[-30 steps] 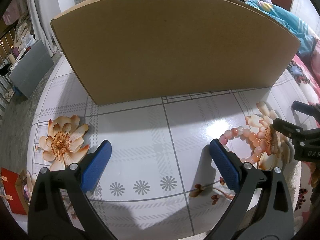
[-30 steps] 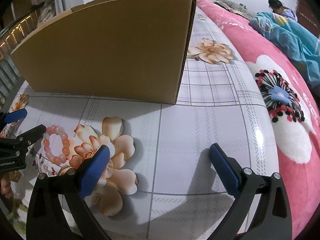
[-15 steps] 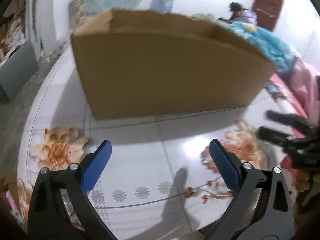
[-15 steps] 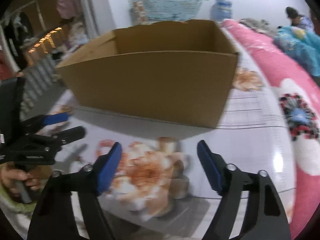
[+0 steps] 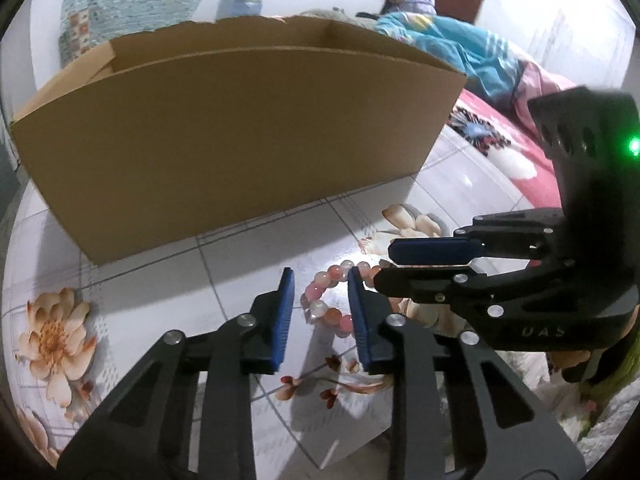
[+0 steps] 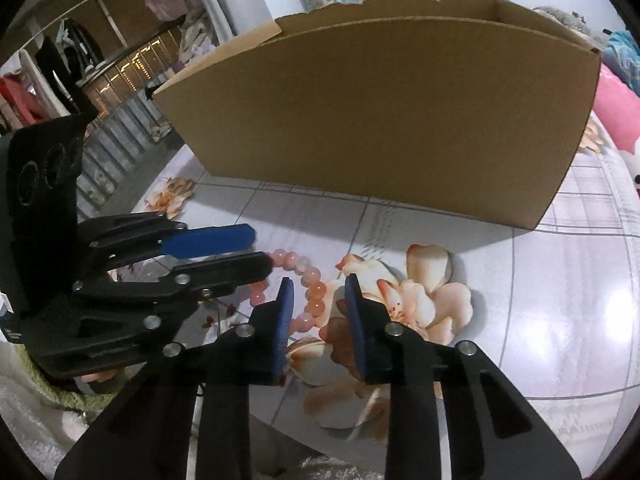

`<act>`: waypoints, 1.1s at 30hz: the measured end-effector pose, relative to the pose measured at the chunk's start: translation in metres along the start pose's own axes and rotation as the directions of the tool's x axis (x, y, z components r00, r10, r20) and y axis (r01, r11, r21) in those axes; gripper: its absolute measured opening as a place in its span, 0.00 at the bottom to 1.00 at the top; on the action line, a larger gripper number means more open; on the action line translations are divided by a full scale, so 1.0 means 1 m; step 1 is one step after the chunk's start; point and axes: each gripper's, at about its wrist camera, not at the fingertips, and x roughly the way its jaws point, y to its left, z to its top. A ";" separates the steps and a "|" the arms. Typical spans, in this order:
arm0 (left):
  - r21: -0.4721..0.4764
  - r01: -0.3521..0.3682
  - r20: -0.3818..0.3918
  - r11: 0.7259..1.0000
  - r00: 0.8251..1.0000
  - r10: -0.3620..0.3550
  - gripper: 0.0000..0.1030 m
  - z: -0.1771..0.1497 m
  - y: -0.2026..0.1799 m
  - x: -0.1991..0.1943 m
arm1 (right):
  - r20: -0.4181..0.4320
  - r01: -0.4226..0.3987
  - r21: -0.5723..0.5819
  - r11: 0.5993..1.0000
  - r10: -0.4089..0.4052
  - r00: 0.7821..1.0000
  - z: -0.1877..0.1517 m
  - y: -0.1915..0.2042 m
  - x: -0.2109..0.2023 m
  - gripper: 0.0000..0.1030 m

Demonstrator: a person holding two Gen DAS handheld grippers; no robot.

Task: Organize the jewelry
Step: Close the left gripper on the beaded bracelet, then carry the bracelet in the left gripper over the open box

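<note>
Pickup step: bead bracelet (image 5: 329, 300) lies on the bench (image 5: 168, 280), ahead of both tools and short of the cardboard box (image 5: 240, 140). Left tool (image 5: 319, 280) and right tool (image 6: 318, 288) are closing, each straddling beads, pads not yet pressing. Next move likely calls for a firm pinch, then lift toward the box.

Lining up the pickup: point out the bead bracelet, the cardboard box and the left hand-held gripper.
bead bracelet (image 5: 320, 307): left wrist view, on a pale bead on its left side.
cardboard box (image 5: 240, 140): left wrist view, on its near wall.
left hand-held gripper (image 5: 320, 316): left wrist view, midway between its fingertips, jaws closing.
</note>
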 end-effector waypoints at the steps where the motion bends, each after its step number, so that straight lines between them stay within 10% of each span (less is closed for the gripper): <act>1: 0.008 -0.001 -0.009 1.000 1.000 0.001 0.22 0.001 -0.001 0.003 | -0.001 -0.006 -0.005 1.000 0.006 1.000 0.002 -0.001 0.002 0.23; 21: 0.104 -0.059 -0.042 0.993 0.997 0.063 0.08 -0.002 -0.014 0.016 | -0.002 0.025 -0.081 0.996 -0.025 1.000 0.010 0.014 0.014 0.10; 33: 0.086 0.043 0.141 0.995 0.989 -0.055 0.08 0.031 -0.023 -0.061 | 0.176 0.034 -0.102 0.994 -0.015 0.984 0.028 0.025 -0.053 0.10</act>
